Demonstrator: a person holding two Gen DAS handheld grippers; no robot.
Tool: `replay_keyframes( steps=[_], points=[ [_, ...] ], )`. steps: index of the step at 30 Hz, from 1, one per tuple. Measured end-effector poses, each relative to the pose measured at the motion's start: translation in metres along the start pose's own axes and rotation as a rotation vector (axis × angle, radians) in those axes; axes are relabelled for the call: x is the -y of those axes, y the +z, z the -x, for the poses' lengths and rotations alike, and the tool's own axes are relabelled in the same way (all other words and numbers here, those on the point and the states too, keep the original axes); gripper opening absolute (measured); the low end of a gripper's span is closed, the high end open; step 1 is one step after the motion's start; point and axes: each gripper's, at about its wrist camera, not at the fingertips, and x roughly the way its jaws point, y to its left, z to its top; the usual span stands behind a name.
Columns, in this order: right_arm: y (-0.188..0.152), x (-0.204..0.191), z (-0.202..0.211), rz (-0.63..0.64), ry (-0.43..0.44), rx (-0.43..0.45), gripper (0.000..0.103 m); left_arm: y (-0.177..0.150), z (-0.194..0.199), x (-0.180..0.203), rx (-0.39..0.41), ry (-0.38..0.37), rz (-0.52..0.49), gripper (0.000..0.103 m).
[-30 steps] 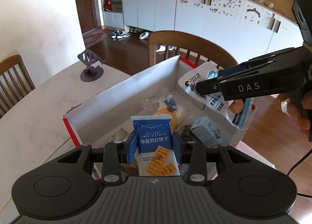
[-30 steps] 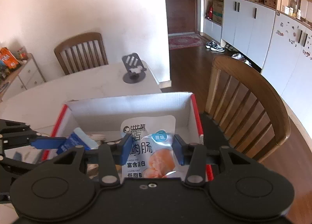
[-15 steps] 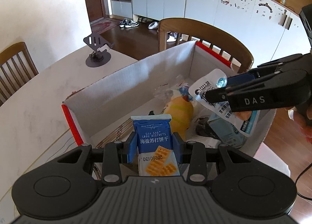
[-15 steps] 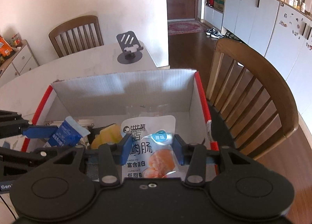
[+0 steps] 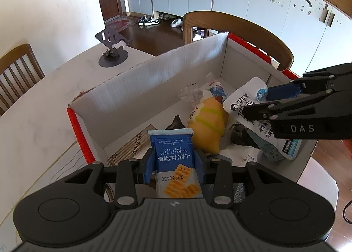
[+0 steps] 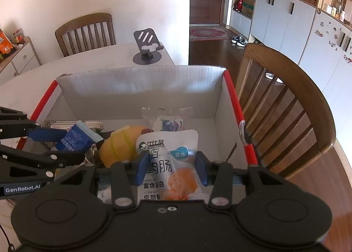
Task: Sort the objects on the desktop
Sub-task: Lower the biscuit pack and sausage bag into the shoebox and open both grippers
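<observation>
Left hand-held gripper [image 5: 175, 164] clenched on the blue soda biscuit packet [image 5: 172, 159], hanging over the near left part of the open cardboard box [image 5: 154, 80] on the counter [image 5: 33, 124]. Below and just right, a yellow wrapped bun [image 5: 206, 126] among loose wrappers (possibly a dark foil pack too, hard to tell). Further right, right hand-held gripper [image 6: 171, 169] grasping the white sausage pouch [image 6: 169, 159], upper end flopping free above the box's right half. Risks: letting go too high, so the pouch tips over the low near wall; the two tools knocking together in the tight space; the packet landing edge-on against the bun and sliding out
</observation>
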Motion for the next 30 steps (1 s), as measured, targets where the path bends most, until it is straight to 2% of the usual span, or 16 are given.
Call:
replay_keyframes(
  steps=[11, 14, 16, 18, 30],
  points=[
    [-0.004, 0.001, -0.001, -0.018, 0.004, 0.008, 0.045, 0.000, -0.002, -0.002, -0.011, -0.015, 0.005, 0.038],
    [-0.004, 0.001, 0.000, -0.020, 0.010, 0.010, 0.045, 0.000, -0.001, -0.003, -0.013, -0.022, 0.013, 0.042],
    [-0.004, 0.001, 0.001, -0.020, 0.009, 0.014, 0.045, 0.000, 0.000, -0.004, -0.013, -0.026, 0.022, 0.051],
    [-0.003, 0.001, 0.002, -0.022, 0.012, 0.016, 0.045, -0.001, 0.003, -0.004, -0.005, -0.024, 0.028, 0.064],
    [-0.004, 0.003, 0.015, -0.044, 0.031, 0.017, 0.051, -0.003, 0.016, -0.005, 0.012, -0.047, 0.044, 0.067]
  ],
)
